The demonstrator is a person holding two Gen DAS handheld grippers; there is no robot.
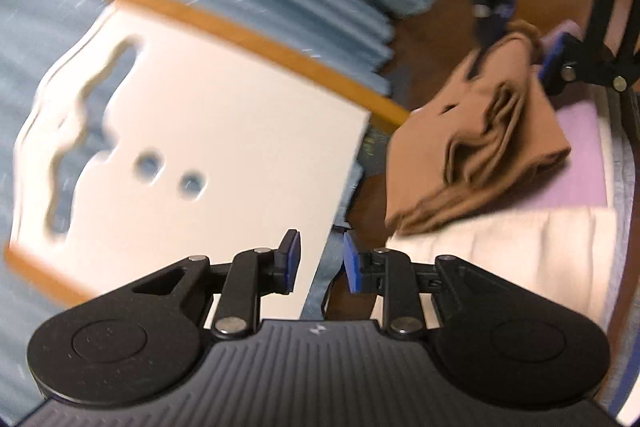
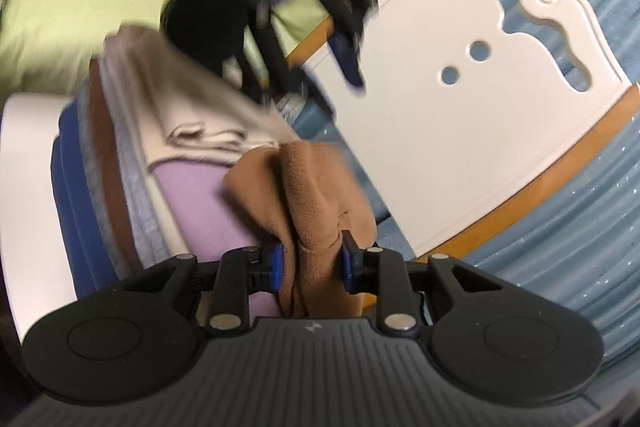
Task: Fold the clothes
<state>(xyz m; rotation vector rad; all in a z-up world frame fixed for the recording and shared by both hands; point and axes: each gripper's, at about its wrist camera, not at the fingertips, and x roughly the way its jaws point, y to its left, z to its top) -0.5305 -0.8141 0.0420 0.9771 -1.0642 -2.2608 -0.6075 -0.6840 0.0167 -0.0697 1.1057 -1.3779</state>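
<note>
Your left wrist camera looks down along its fingers; the right sits closer. Both share the white board (image 1: 192, 147) (cut-outs visible) and brown garment (image 2: 316, 195).

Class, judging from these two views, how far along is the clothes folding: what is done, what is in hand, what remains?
Done: a stack of folded clothes sits beside the white board. In hand: the right gripper is shut on the folded brown garment, which lies on the stack. The left gripper is open and holds nothing. Left: letting go of the brown garment. No unfolded clothes are clearly in view.
</note>
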